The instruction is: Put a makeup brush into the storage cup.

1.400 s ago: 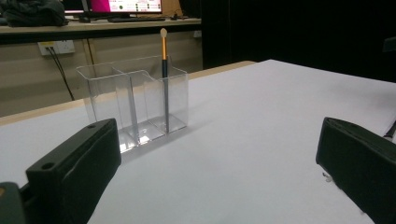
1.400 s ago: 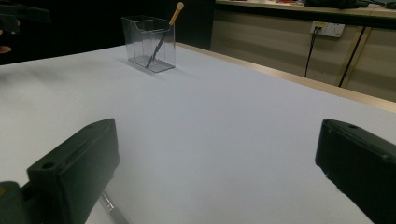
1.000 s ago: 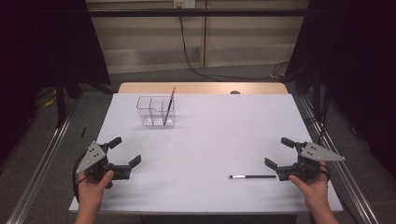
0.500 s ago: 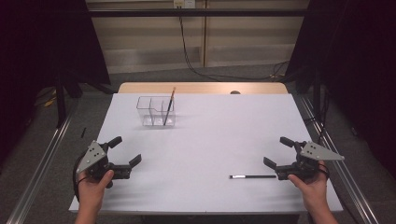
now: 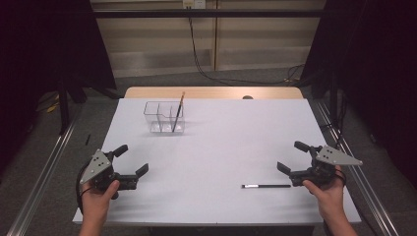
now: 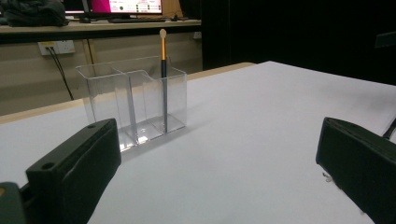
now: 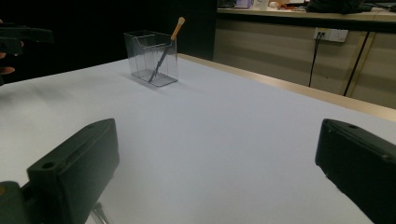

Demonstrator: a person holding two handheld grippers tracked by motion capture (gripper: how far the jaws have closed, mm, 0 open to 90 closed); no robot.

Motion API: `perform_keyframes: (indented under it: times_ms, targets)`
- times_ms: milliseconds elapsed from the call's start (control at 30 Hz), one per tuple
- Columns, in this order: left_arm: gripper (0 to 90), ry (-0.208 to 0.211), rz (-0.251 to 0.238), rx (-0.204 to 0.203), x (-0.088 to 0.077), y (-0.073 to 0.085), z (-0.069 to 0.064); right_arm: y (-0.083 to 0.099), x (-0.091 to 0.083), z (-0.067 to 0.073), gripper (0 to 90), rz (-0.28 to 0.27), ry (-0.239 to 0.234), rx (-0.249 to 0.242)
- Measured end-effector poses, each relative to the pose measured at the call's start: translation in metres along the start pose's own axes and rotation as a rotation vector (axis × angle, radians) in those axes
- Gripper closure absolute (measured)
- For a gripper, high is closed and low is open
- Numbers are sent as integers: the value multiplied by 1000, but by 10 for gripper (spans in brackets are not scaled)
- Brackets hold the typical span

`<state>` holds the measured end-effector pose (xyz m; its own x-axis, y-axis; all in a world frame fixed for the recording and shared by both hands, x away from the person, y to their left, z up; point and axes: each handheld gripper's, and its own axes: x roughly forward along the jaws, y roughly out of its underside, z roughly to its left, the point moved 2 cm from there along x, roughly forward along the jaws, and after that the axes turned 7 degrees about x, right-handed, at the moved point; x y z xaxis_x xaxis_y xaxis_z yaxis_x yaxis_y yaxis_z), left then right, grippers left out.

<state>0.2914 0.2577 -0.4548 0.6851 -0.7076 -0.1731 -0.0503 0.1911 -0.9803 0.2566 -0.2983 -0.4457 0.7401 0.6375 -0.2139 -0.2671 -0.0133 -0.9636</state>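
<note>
A thin dark brush [image 5: 266, 186] is seen lying flat on the white table [image 5: 221, 142], near the front edge on the right, its long axis running left to right. The right gripper [image 5: 293, 161], jaws spread and empty, is held just right of its right end. The left gripper [image 5: 132, 160], likewise spread and empty, is well apart at the near left. A clear holder [image 5: 164, 117] with another brush [image 5: 177, 112] upright in its right compartment stands at the far left. The right hand is judged far nearer.
</note>
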Motion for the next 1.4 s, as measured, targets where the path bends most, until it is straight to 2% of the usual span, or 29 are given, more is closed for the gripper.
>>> perform_keyframes:
  times_ms: [67, 267, 500, 967, 1033, 1300, 1400]
  targets:
    - [0, 0, 10, 10, -1, 0, 0, -1, 2, 1, 0, 4, -3, -7]
    - [0, 2, 2, 2, 1, -1, -2, -1, 5, 3, 0, 11, -21, 3]
    - [0, 7, 0, 8, 3, -2, -1, -4, 8, 0, 0, 5, -17, 12]
    - [0, 5, -12, -6, 4, -3, -1, -11, 28, -1, 0, -8, -38, 25]
    - [0, 9, 0, 7, 5, -3, -1, -13, 31, 0, 0, -8, -41, 25]
    - [0, 6, -8, -2, 4, -3, 2, -12, 41, 1, 0, 15, -67, 29]
    - [0, 4, -8, 1, 4, -3, 2, -10, 45, 0, 0, 45, -71, 30]
